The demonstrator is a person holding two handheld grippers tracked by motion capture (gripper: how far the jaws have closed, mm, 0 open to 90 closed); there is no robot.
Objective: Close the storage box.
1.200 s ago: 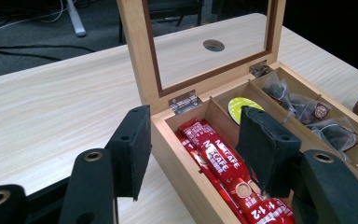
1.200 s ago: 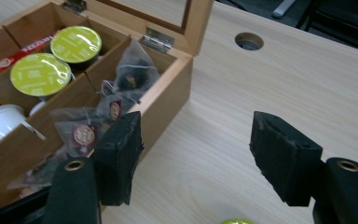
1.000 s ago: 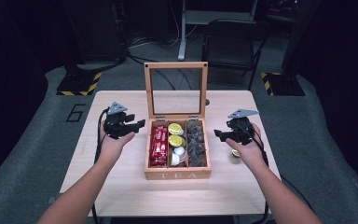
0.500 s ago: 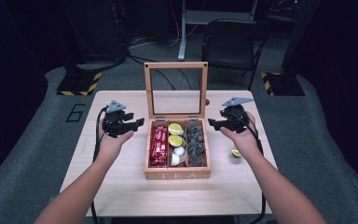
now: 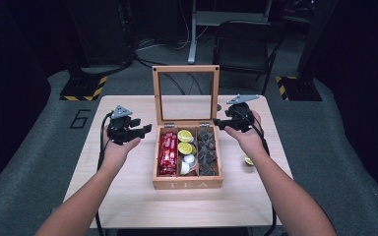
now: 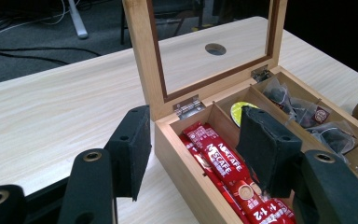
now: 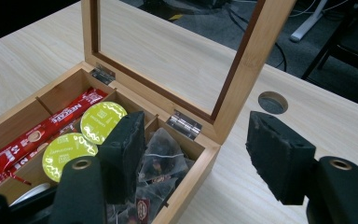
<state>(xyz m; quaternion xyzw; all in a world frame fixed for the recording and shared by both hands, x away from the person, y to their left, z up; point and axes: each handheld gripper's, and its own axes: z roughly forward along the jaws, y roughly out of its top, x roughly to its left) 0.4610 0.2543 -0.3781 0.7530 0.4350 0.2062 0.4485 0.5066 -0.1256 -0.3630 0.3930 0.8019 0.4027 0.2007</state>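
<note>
A wooden table is standing on grey floor; a dark chair is sitting far right, cables trailing beyond.

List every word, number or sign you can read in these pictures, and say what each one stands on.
"TEA": front wall of the wooden box.
"NESCAFE": red sachets in the box's left compartment.
"1+2": lower end of a red sachet.
"6": grey floor mat left of the table.
Print on the yellow-green capsule lids: too small to read.
Tag on a tea bag: blurred.
</note>
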